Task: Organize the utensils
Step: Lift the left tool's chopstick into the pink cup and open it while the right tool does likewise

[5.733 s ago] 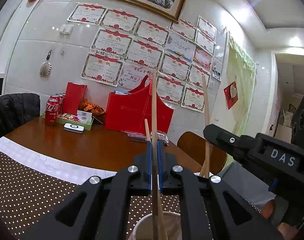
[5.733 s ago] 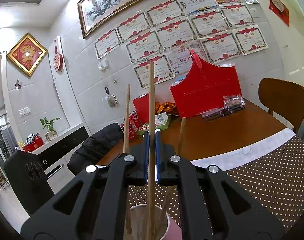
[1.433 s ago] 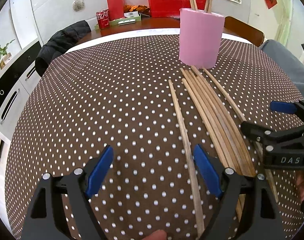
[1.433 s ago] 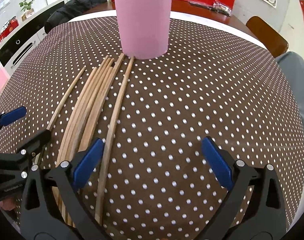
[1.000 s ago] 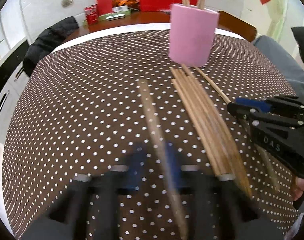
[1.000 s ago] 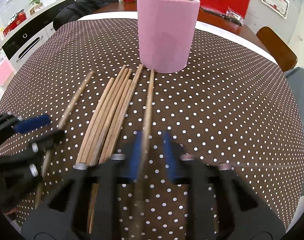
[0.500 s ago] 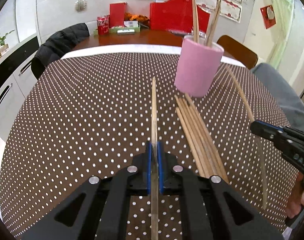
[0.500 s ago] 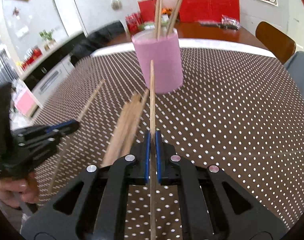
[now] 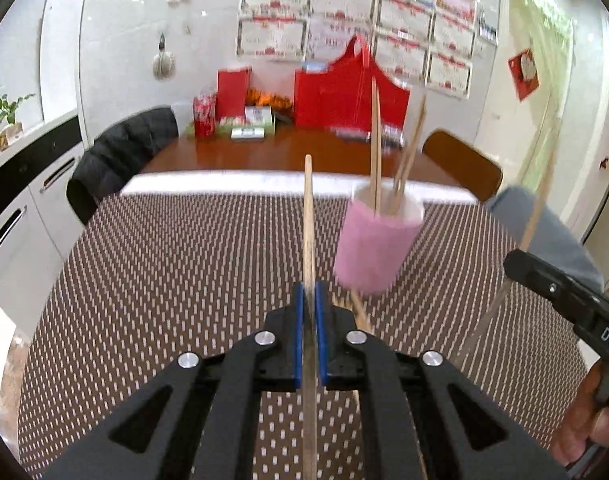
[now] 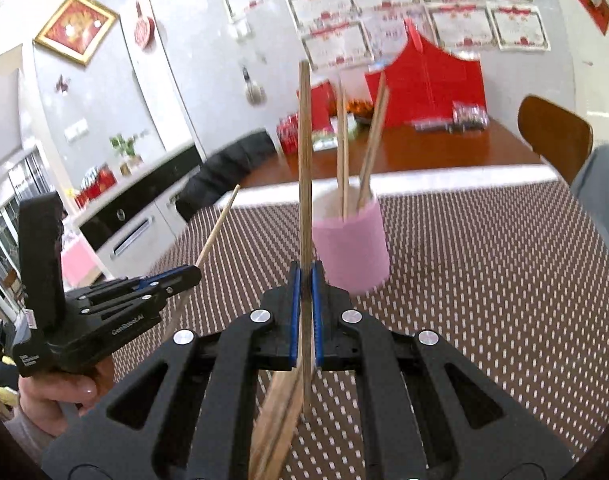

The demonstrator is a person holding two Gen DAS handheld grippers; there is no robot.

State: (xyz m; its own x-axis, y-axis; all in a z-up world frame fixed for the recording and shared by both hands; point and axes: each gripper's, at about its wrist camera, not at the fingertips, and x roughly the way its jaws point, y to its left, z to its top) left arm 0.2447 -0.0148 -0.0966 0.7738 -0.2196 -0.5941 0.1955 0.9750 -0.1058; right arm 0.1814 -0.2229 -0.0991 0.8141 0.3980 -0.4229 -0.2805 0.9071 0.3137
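Observation:
My left gripper [image 9: 309,300] is shut on a wooden chopstick [image 9: 308,216] that points up and away, held above the dotted tablecloth. My right gripper [image 10: 303,280] is shut on another chopstick [image 10: 304,152], raised nearly upright. A pink cup [image 9: 374,250] with several chopsticks standing in it sits just ahead and right of the left gripper; in the right wrist view the cup [image 10: 350,248] is just ahead and right of the right gripper. Loose chopsticks [image 10: 278,412] lie on the cloth under the right gripper.
The brown dotted tablecloth [image 9: 184,264] covers the near table. A red bag [image 9: 344,96], cans and boxes sit on the far wooden part. A black jacket hangs on a chair [image 9: 124,152] at left. A wooden chair [image 9: 460,168] stands at right.
Both grippers closed on a chopstick each about a second ago and have lifted them off the cloth, tilting upward and moving nearer the pink cup.

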